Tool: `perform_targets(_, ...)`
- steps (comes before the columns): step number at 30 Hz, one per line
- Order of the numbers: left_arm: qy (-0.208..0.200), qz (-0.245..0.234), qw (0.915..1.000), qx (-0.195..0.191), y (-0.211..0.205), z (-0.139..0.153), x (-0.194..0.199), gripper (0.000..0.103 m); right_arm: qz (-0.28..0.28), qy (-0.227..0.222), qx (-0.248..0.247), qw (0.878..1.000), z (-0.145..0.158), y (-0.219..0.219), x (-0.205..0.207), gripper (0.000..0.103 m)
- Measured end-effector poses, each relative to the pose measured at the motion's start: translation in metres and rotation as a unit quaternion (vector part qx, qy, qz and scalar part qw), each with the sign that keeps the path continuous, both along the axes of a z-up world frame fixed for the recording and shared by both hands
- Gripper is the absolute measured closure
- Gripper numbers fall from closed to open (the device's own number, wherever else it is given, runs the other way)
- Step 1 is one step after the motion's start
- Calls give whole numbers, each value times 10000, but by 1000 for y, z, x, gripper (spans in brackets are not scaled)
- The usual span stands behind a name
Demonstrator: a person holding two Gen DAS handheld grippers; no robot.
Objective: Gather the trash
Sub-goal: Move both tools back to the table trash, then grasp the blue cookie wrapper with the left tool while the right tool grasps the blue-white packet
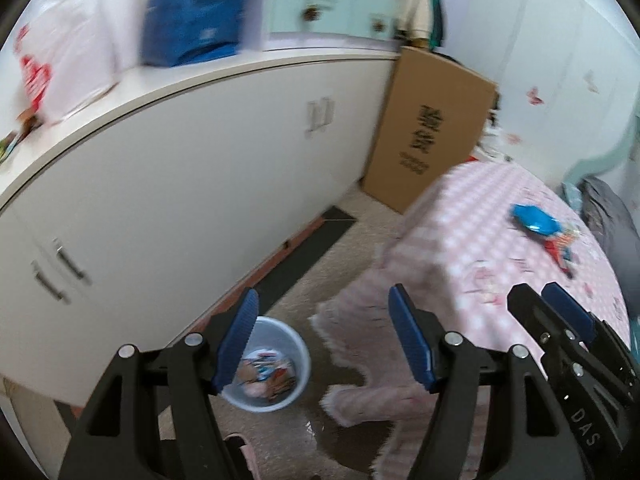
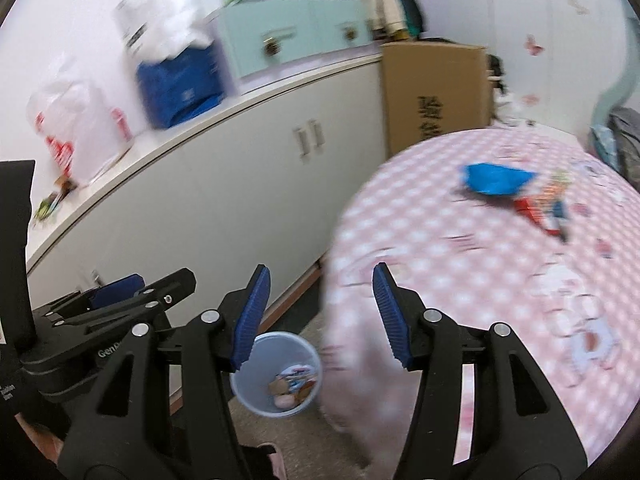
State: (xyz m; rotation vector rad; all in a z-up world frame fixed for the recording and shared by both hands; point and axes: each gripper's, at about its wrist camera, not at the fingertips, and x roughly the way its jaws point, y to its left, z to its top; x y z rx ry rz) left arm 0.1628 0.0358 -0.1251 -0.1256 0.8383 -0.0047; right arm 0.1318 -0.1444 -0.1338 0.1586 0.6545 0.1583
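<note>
Both the left gripper (image 1: 322,340) and the right gripper (image 2: 320,316) hang with jaws released, nothing between them. The blue wrapper (image 2: 498,178) lies on the bed (image 2: 460,280) beside a red one (image 2: 544,206), blurred; probably light, crinkly foil. Pinch a raised edge.

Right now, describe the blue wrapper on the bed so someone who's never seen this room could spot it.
Find the bed with the pink-and-white checked cover on the right side of the room, opposite the long white cabinet. Towards its far end lies a crumpled bright blue wrapper. Beside it is a red multicoloured wrapper; the blue one is a single solid colour and lies nearer the cardboard box.
</note>
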Motion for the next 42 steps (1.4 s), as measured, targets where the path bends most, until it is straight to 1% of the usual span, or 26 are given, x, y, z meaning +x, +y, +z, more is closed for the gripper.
perform_targets(3, -45, -321, 9994, 75, -40, 5, 7, 36, -331, -11, 36, 9994, 3, -39, -3, 50)
perform_targets(6, -25, -665, 9978, 70, -79, 5, 17, 36, -677, 21, 53, 9977, 3, -79, -4, 50)
perform_targets(12, 62, -1091, 9940, -26, -142, 3, 44, 36, -1203, 148, 126, 9925, -4, -143, 2, 50)
perform_targets(14, 92, -1198, 9927, -64, -156, 0, 52, 35, -1334, 245, 163, 9906, -9, -162, 9, 50)
perform_targets(19, 215, -1402, 9893, -335, -190, -8, 81, 31, -1525, 463, 267, 9869, -20, -196, 29, 50)
perform_targets(22, 266, -1476, 9876, -455, -208, -14, 96, 31, -1532, 607, 298, 9859, -28, -209, 43, 50)
perform_targets(24, 222, -1593, 9858, -490, -221, -16, 105, 31, -1518, 695, 296, 9855, -33, -213, 52, 50)
perform_targets(26, 178, -1684, 9847, -401, -231, -18, 112, 31, -1511, 769, 284, 9851, -37, -218, 60, 50)
perform_targets(30, 92, -1779, 9832, -399, -245, -18, 124, 30, -1384, 944, 261, 9855, -44, -220, 75, 50)
perform_targets(32, 34, -1807, 9832, -267, -252, -18, 127, 30, -1331, 1002, 237, 9857, -46, -219, 80, 50)
perform_targets(34, -25, -1830, 9831, -14, -260, -19, 131, 30, -1288, 1040, 172, 9861, -47, -217, 85, 50)
perform_targets(36, -17, -1908, 9816, 58, -265, -21, 133, 31, -1277, 1051, 65, 9862, -47, -216, 88, 51)
perform_targets(38, -1, -1952, 9807, 61, -267, -23, 135, 33, -1315, 1059, 61, 9856, -48, -218, 90, 59)
perform_targets(39, 26, -2015, 9795, 40, -269, -24, 135, 35, -1322, 1065, 83, 9855, -48, -220, 92, 61)
perform_targets(41, 51, -2118, 9773, 38, -272, -25, 136, 36, -1328, 1072, 78, 9853, -48, -222, 92, 67)
perform_targets(42, 45, -2139, 9768, 50, -273, -26, 136, 36, -1333, 1076, 30, 9852, -48, -222, 92, 68)
